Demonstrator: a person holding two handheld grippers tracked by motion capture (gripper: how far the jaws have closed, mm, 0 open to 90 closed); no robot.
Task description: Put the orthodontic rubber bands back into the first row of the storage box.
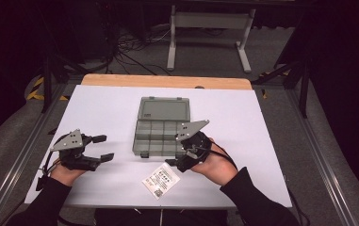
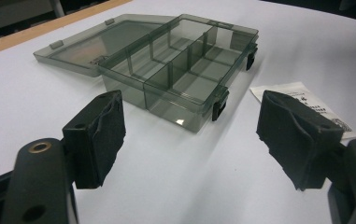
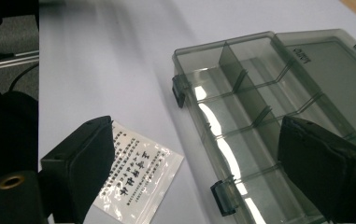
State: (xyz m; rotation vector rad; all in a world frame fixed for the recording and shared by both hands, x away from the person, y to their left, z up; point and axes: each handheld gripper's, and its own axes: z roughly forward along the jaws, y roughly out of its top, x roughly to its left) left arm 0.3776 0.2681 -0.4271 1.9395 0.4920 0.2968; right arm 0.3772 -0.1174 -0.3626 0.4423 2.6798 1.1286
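- Sachet (image 1: 161, 180): flat near the worktop's (image 1: 97, 108) front edge, just before the open compartment box (image 1: 160, 134); judged light, limp, slippery. Pinch one edge.
- Right gripper (image 3: 199, 172): jaws apart, empty, above sachet and box.
- Left gripper (image 1: 102, 148): open, empty.

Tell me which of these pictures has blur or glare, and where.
Right gripper view: motion streaks smear the far white table, and bright glare strips lie on the floor of the open compartment box. Left gripper view: sharp, with one small glint on the box's near wall. High view: evenly lit table, dark surroundings, soft detail on the printed packet.
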